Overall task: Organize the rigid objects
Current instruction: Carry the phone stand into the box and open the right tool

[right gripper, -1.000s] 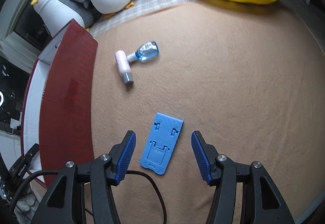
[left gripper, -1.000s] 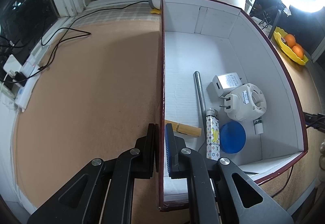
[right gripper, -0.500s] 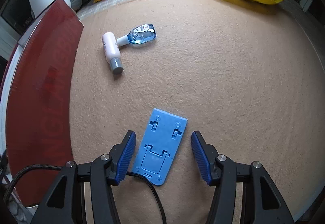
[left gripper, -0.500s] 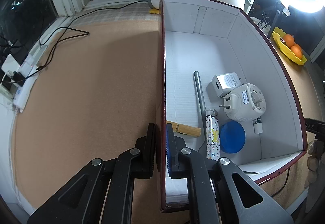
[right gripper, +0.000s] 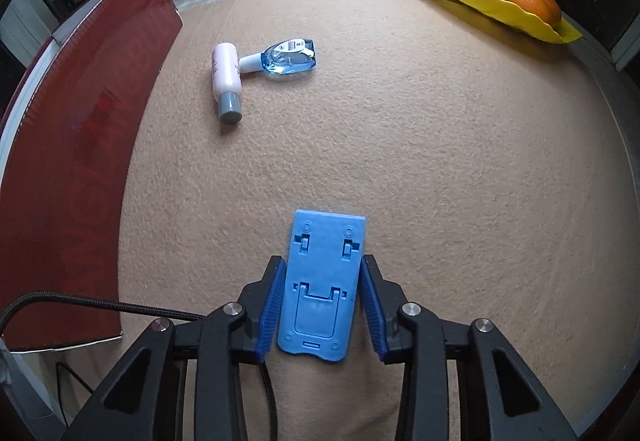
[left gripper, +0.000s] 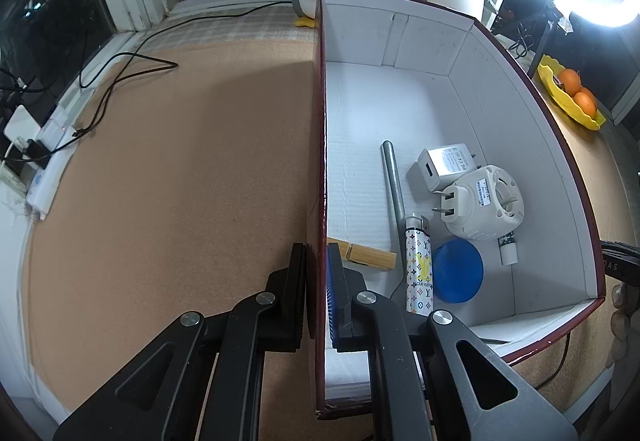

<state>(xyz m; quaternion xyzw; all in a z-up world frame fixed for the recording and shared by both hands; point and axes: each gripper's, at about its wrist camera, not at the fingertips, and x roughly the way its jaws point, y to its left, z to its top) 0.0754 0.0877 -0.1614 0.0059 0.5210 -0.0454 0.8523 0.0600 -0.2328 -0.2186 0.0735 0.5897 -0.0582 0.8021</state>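
A: Since the frame a second back, your right tool (right gripper: 320, 305) has narrowed around the blue phone stand (right gripper: 322, 281), and the stand now sits straight between the pads instead of skewed to one side. Your left tool (left gripper: 316, 293) hasn't shifted.

B: Big to small, quick?

A: Tan-covered bench (right gripper: 440, 161). Dark red box (left gripper: 320, 161) with a white inside stands on it; from your right wrist view its red outer wall (right gripper: 72, 161) is on the left. Your left tool is clenched on the box's near side wall, one pad outside, one inside.

B: Inside the box?

A: Round white plug adapter (left gripper: 484, 203), white charger cube (left gripper: 444, 165), blue disc (left gripper: 458, 269), grey metal rod (left gripper: 394, 181), patterned lighter (left gripper: 418, 265), wooden clip (left gripper: 366, 255), all on the floor at the near end.

B: The right side?

A: Your right tool's jaws are closing with the stand between them; it lies flat on the bench. The left pad looks on its edge, a sliver of gap at the right, so not gripped. Farther off, a pink bottle (right gripper: 225, 79) and a blue bottle (right gripper: 286, 56) lie touching, near the box wall.
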